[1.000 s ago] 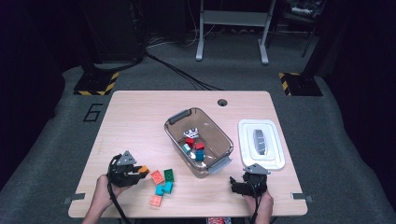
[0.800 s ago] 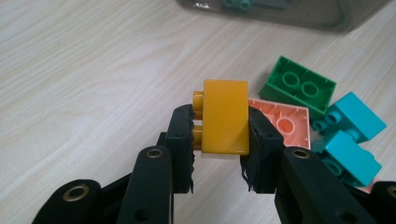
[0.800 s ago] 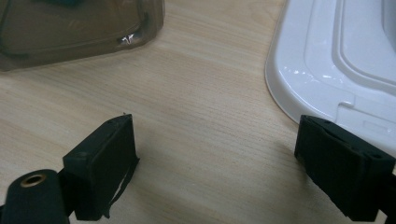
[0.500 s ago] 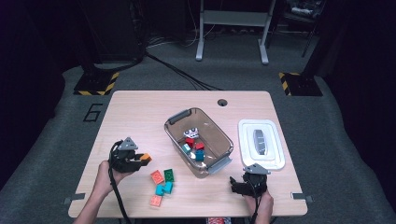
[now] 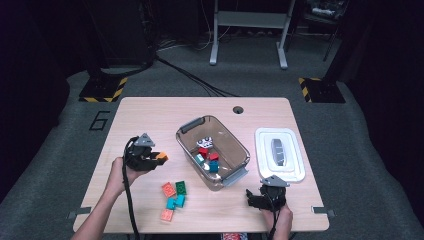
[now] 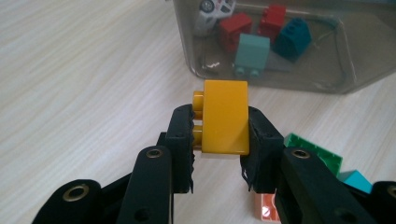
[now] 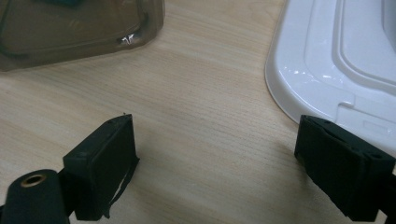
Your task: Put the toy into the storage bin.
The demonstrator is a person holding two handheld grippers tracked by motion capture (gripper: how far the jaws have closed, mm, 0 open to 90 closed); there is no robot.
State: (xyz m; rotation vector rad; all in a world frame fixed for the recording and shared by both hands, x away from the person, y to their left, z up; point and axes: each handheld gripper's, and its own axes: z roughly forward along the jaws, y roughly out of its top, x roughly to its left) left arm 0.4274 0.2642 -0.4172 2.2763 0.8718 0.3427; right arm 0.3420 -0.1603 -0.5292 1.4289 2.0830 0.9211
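The left gripper [image 6: 219, 140] has its two black jaws pinched on a yellow block [image 6: 224, 116], one jaw on the studded side and the other on the flat side, with the block standing up between them and clear of the table [image 5: 150, 110]. In the high view the same gripper [image 5: 161, 159] sits just left of the clear bin [image 5: 240, 152], which already holds red and teal blocks and a small toy car [image 6: 212, 9].

The step in hand looks like carrying this block into the bin. The grip seems sound but the jaws catch only its lower half — so the squeeze should hold firm until the block is well over the near wall. Lift high enough to clear the rim, move across to the open middle, then let go low, so it does not bounce off the blocks inside.

A cluster of loose blocks [image 5: 173, 197] lies on the table near the person's edge — orange, green, teal. The right gripper [image 7: 215, 168] rests near the front edge with its jaws spread wide and nothing between them, beside the white lid [image 7: 345, 56]; it is best left parked there.
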